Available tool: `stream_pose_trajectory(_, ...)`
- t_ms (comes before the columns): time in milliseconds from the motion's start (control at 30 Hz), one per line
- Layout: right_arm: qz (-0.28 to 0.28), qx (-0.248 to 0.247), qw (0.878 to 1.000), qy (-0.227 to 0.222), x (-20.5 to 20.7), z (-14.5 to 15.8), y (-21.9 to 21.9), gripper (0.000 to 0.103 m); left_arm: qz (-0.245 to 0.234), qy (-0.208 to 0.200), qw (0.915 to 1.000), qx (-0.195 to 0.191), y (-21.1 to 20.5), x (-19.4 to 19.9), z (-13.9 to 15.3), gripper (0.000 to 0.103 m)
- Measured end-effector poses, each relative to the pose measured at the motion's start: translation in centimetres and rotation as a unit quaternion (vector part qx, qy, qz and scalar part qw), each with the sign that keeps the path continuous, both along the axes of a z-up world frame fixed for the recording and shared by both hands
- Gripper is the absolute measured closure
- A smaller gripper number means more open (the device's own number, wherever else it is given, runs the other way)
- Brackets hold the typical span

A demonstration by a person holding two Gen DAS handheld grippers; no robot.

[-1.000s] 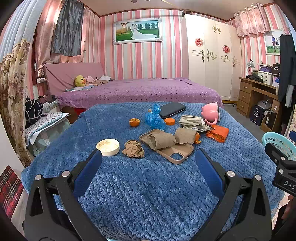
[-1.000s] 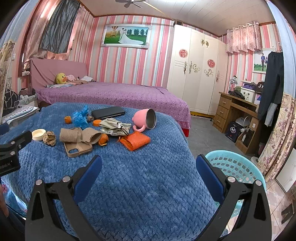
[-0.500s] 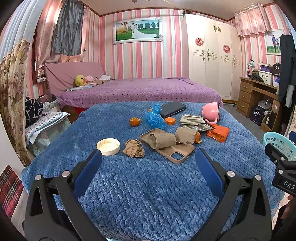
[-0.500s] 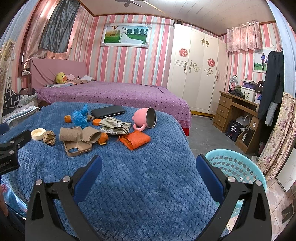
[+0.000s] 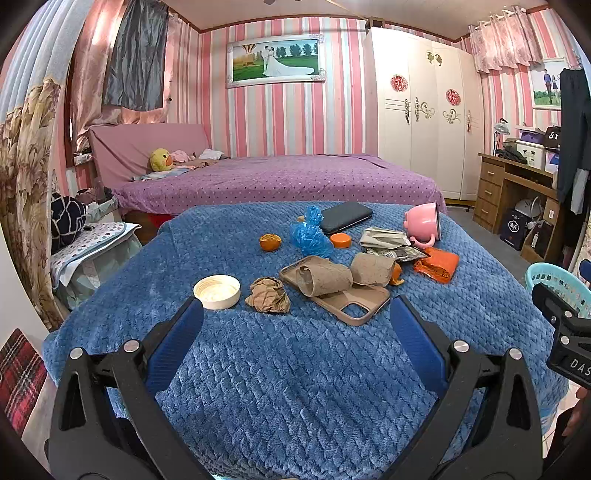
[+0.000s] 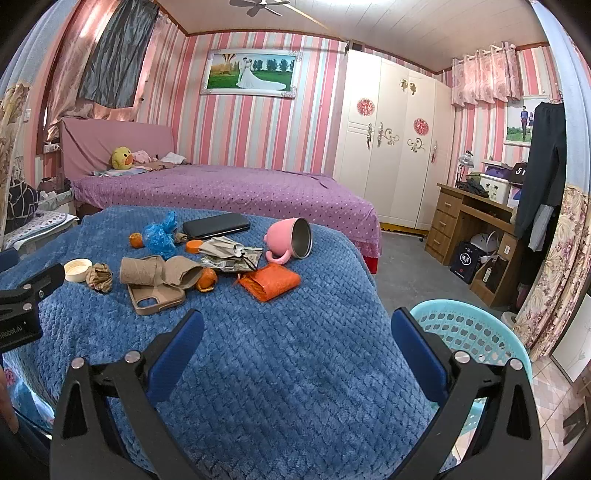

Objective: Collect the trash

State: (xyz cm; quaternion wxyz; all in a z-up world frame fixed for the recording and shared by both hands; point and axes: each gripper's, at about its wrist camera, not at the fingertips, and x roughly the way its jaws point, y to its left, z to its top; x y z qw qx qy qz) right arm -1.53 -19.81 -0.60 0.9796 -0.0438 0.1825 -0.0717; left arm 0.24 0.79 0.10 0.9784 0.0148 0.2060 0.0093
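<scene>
left claw (image 5: 295, 332): black frame, 2 blue pads, silver screws | right claw (image 6: 297, 334): same build | white lettering on each black side block | skin at frame edges

Home bedroom, purple-covered bed (image 6: 229, 192) with yellow duck plush (image 6: 122, 158), framed wedding photo (image 6: 251, 74) on pink striped walls, white wardrobe (image 6: 391, 140), wooden desk (image 6: 465, 214), what looks like 1 ceiling fan (image 6: 258, 4).
</scene>
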Motion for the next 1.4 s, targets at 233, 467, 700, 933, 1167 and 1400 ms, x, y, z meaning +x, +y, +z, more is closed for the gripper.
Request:
stream_pose_trajectory(233,0.000,0.000,1.000,0.000,0.0,0.1,0.0,0.004,0.000,0.001,1.0000,-0.001,0.1,0.0,0.0,0.005)
stream_pose_trajectory(467,-0.001,0.002,1.000,-0.003,0.0,0.1,0.0,0.004,0.000,0.000,1.0000,0.001,0.1,0.0,0.0,0.005)
stream_pose_trajectory(700,-0.001,0.002,1.000,-0.003,0.0,0.1,-0.1,0.004,0.000,0.000,1.0000,0.000,0.0,0.0,0.0,0.005)
stream_pose_trajectory(933,-0.006,0.010,1.000,0.000,0.4,0.4,-0.7,0.004,0.004,0.001,1.0000,0.001,0.4,0.4,0.2,0.005)
stream_pose_trajectory(1167,-0.007,0.023,1.000,-0.005,1.8,1.9,-1.5,0.004,0.023,0.001,0.9997,-0.003,2.3,2.9,2.2,0.005)
stream_pose_trajectory(1400,0.006,0.045,0.999,-0.004,5.1,4.5,-2.3,0.004,0.011,0.003,0.9999,0.003,4.3,6.6,4.6,0.005)
